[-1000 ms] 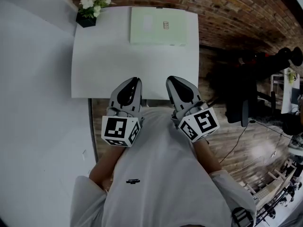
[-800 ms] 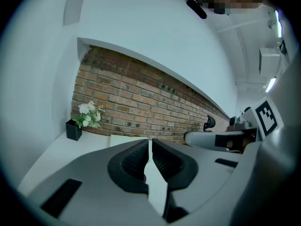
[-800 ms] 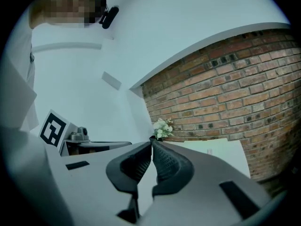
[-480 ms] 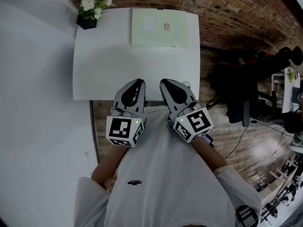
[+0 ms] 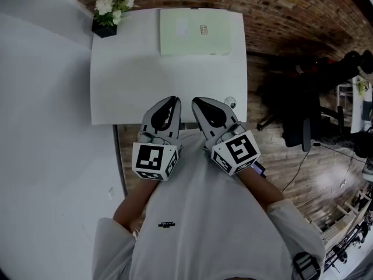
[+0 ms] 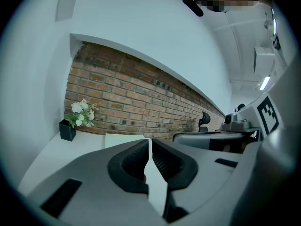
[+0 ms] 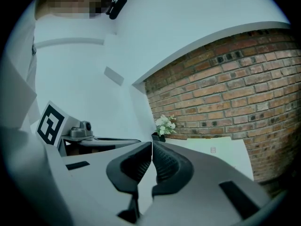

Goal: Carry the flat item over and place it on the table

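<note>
The pale green, flat rectangular board (image 5: pixel 195 32) lay at the far edge of the white table (image 5: pixel 145 86), well apart from the left gripper (image 5: pixel 171 101) and right gripper (image 5: pixel 197 102). Both grippers were closed on nothing at the near edge. A red brick wall (image 5: pixel 280 16) stood behind the table. The board's long axis ran along that wall.
</note>
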